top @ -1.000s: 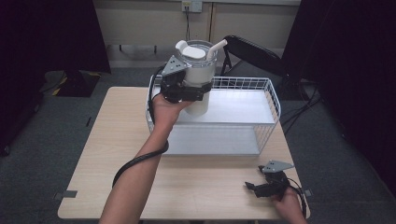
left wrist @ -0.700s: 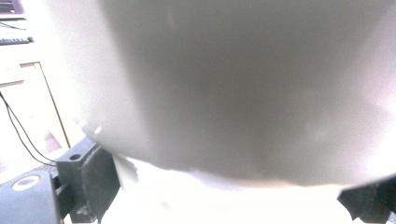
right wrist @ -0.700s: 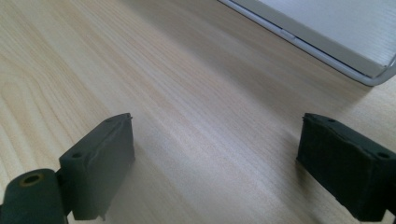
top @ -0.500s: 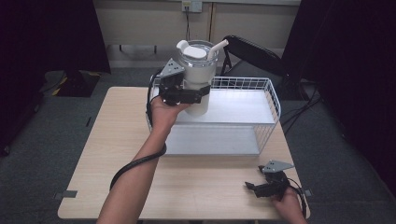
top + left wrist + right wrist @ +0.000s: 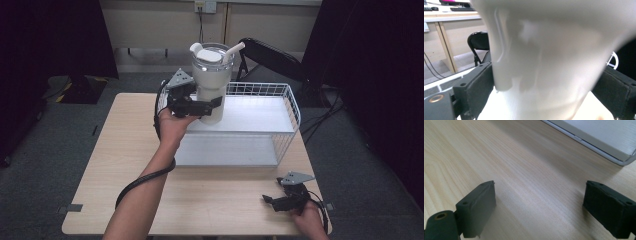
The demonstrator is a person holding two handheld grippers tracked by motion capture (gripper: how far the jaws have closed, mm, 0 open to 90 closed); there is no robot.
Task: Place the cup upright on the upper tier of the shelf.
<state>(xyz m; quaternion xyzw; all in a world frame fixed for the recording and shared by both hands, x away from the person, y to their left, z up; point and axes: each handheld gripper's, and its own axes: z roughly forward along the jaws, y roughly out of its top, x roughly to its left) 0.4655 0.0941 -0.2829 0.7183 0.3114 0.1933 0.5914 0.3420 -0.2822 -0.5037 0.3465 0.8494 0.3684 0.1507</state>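
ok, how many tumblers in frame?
1: the white tumbler, held upright in the left gripper above the wire basket. The basket floor looks bare.

No readable text, label or number appears anywhere.

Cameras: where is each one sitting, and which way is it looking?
High view: above the table's near edge, looking forward and down; shows a forearm, both hands, the left gripper on the white tumbler, the right gripper low.
Left gripper view: rides the left gripper, facing the tumbler between its jaws.
Right gripper view: rides the right gripper, facing the tabletop and wire basket's corner; jaws apart.
Shared: high and left gripper views both show the tumbler.
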